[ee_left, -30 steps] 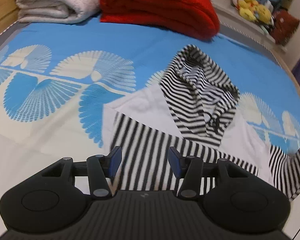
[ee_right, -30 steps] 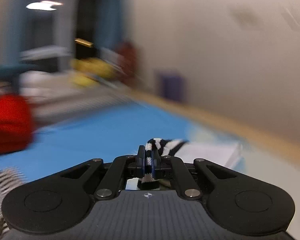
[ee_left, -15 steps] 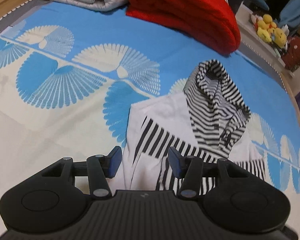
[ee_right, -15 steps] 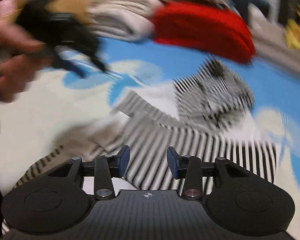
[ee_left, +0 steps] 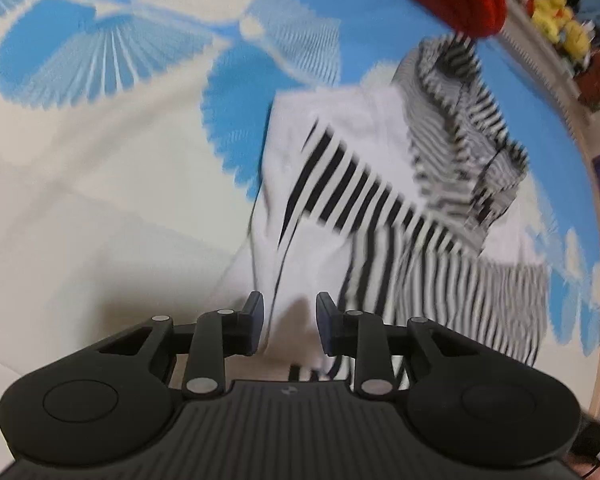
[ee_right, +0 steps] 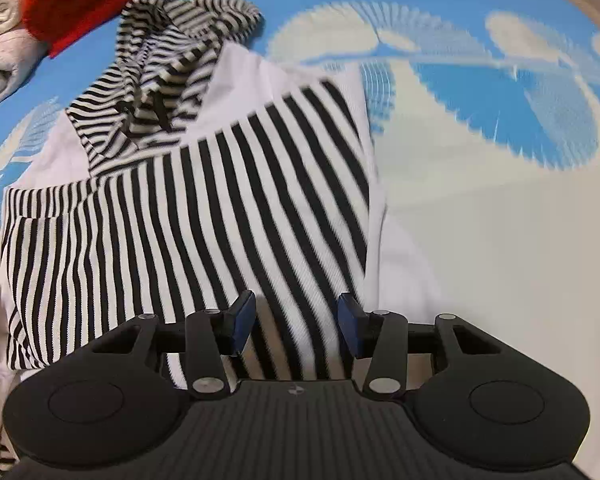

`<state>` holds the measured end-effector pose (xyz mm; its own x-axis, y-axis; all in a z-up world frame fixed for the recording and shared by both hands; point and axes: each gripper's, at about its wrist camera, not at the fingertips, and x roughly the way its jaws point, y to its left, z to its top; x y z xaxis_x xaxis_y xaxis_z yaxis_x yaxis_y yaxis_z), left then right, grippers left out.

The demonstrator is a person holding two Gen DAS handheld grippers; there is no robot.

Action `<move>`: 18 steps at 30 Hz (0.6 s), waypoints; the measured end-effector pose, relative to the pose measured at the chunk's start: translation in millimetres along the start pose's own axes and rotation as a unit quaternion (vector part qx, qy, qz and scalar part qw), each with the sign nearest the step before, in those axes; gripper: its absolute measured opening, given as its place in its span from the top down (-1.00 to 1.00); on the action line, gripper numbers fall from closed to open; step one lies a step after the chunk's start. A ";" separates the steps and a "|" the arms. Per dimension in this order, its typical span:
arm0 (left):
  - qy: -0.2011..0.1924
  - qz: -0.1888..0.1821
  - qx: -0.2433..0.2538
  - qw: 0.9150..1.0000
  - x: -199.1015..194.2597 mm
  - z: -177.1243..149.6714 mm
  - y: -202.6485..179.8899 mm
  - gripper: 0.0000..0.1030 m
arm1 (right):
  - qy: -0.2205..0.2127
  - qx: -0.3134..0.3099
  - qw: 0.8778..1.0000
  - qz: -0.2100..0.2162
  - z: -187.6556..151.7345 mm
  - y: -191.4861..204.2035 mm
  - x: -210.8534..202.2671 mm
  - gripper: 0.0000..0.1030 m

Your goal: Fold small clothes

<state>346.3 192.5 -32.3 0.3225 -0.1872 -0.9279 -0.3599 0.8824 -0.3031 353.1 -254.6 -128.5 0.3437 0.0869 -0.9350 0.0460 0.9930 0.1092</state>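
Sleeve released, hem grasp beginning

We note the right claw (ee_right: 296, 322) opening over the striped hoodie (ee_right: 204, 200) on the bed (ee_right: 480, 220), sleeve dropped; the left claw (ee_left: 290, 320) closing around its hem, not yet gripping.

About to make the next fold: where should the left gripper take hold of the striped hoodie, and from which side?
Probably the white bottom corner of the striped hoodie, right below the left gripper, whose jaws are closing over it. Come from above: the fabric lies flat on the bedsheet, and that edge lies free, with nothing on it.
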 end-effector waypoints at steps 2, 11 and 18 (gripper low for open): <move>0.010 0.008 0.007 1.000 12.9 -3.8 -0.1 0.39 | 0.008 0.006 1.000 -0.013 4.0 -7.8 7.9 0.13; -0.046 0.001 0.089 0.995 -27.7 -5.7 -27.6 0.93 | -0.003 0.011 0.999 -0.045 16.2 -22.4 4.2 0.16; -0.103 0.003 0.072 0.992 -84.3 -15.3 -25.2 0.99 | -0.027 0.021 0.999 -0.038 17.6 -20.2 -4.5 0.15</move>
<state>314.9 179.4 50.3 0.4980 -0.1029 -0.8610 -0.2388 0.9383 -0.2502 367.2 -276.5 -120.6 0.3875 0.0052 -0.9219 0.1123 0.9923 0.0528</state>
